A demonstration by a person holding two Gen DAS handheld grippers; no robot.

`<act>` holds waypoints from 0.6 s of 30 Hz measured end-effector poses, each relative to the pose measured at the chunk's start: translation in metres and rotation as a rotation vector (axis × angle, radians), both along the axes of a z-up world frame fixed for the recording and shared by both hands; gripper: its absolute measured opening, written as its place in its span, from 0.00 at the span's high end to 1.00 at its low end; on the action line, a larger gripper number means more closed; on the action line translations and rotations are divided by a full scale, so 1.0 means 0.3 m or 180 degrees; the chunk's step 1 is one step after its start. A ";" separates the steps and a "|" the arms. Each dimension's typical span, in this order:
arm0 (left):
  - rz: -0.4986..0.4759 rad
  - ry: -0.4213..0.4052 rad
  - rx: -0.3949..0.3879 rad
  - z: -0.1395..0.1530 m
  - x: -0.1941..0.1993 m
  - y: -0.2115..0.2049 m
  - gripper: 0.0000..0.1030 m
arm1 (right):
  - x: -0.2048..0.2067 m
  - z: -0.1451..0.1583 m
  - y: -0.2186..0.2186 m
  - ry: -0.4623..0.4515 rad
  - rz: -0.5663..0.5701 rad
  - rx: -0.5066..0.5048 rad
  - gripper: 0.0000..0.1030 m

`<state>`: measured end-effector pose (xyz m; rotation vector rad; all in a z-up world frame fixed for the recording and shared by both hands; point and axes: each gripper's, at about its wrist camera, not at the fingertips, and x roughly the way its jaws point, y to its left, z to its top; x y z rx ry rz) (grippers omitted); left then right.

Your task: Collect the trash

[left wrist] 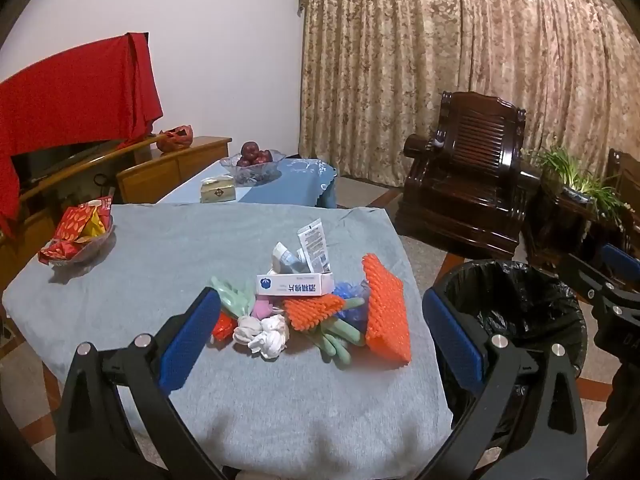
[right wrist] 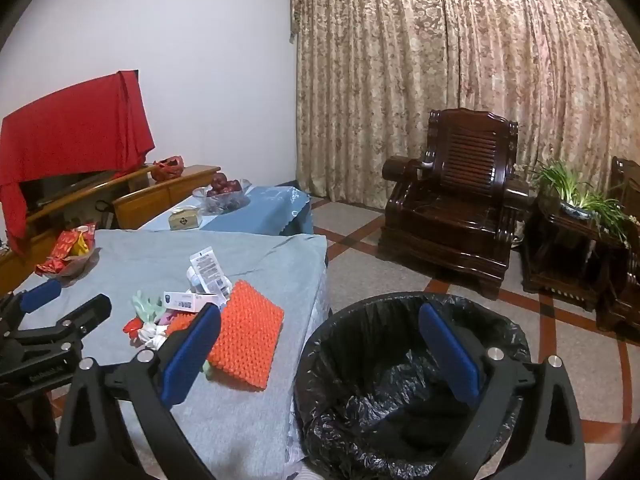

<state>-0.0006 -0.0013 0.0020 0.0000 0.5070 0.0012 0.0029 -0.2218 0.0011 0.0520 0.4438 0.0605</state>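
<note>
Left wrist: tongs (left wrist: 320, 332) agape; trash (left wrist: 316, 304) apparently untouched.

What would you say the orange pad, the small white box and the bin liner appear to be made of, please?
The orange pad looks like soft foam netting with a matte finish: its surface is a grid of raised bumps. The small white box appears to be thin printed cardboard, with crisp folded edges and blue lettering. The bin liner seems to be thin black plastic film, crinkled and glossy where it catches light.

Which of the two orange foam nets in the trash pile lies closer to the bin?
The larger orange foam net, propped at the pile's right edge beside the black-lined bin. The smaller orange net lies flatter, mid-pile, below the white box.
</note>
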 end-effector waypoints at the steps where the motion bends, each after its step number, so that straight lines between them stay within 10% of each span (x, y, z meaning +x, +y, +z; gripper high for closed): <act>1: -0.0008 -0.0023 0.0025 -0.004 0.003 0.006 0.05 | 0.000 0.002 -0.001 0.0000 0.0000 0.0002 0.06; 18: 0.0004 -0.0028 0.0011 0.013 0.016 0.028 0.05 | -0.001 0.007 -0.013 -0.0007 -0.0003 -0.0013 0.06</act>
